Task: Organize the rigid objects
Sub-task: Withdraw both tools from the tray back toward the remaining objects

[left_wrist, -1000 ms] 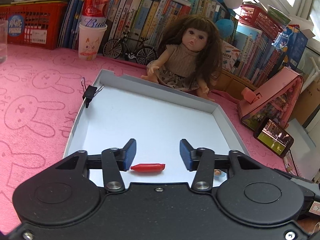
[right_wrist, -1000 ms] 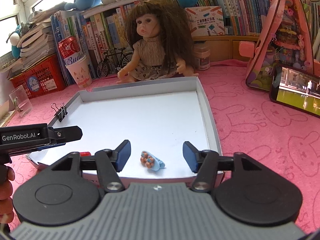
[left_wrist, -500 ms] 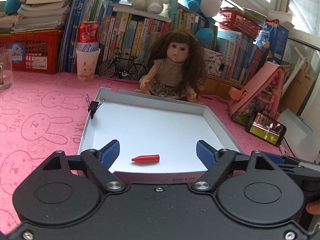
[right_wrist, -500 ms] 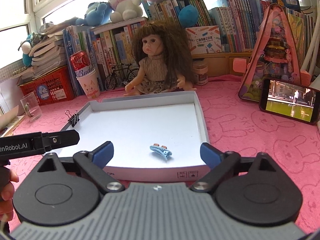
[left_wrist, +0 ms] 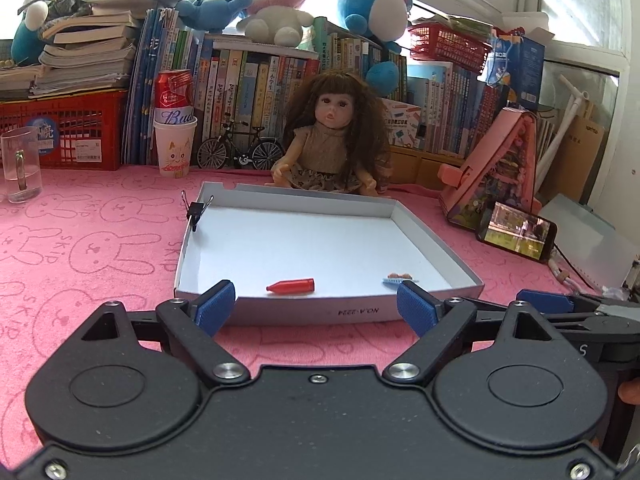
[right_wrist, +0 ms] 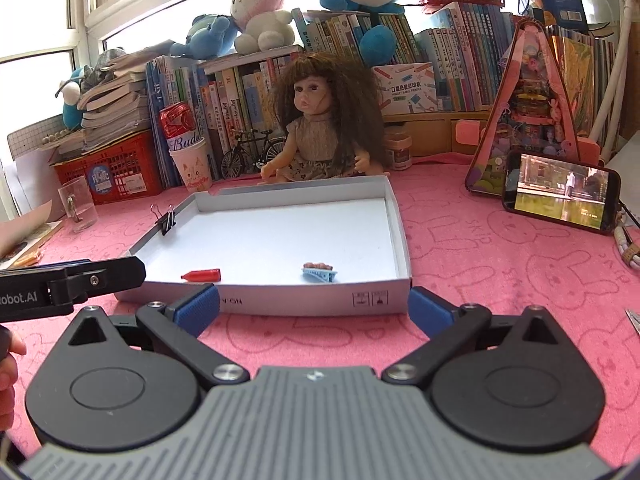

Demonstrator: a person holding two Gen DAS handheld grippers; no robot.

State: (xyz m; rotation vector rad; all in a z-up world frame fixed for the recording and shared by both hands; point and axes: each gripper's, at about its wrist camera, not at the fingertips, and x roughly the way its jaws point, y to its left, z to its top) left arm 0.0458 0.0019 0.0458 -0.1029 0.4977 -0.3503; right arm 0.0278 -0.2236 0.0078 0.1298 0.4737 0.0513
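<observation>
Both claws have been drawn back from the tray point(left_wrist: 436, 252) over the last second and are now held outside its near wall, above the pink counter point(left_wrist: 80, 264). A second ago each was lowered inside the tray with its pads close about an item; now the left claw point(left_wrist: 316, 306) is spread wide and holds nothing, and the right claw point(right_wrist: 314, 308) is likewise wide open and empty.

The red cap point(left_wrist: 291, 285) is left lying on its side on the tray floor, near the front wall, left of centre. The blue clip point(right_wrist: 319, 273) lies near the front right, well apart from the cap.

Judged: both items have been released and placed; this pair of placements looks finished. No further loose item to be sorted can be picked out with confidence.

Hard to read:
- The clip is small; its brownish top detail cannot be identified.
- In the left view it is partly cut off by the tray's front wall and the right pad.
- The counter directly beneath both claws is hidden by their bodies.
- A binder clip point(right_wrist: 166, 220) is fixed on the tray's left wall; its purpose cannot be told.
</observation>
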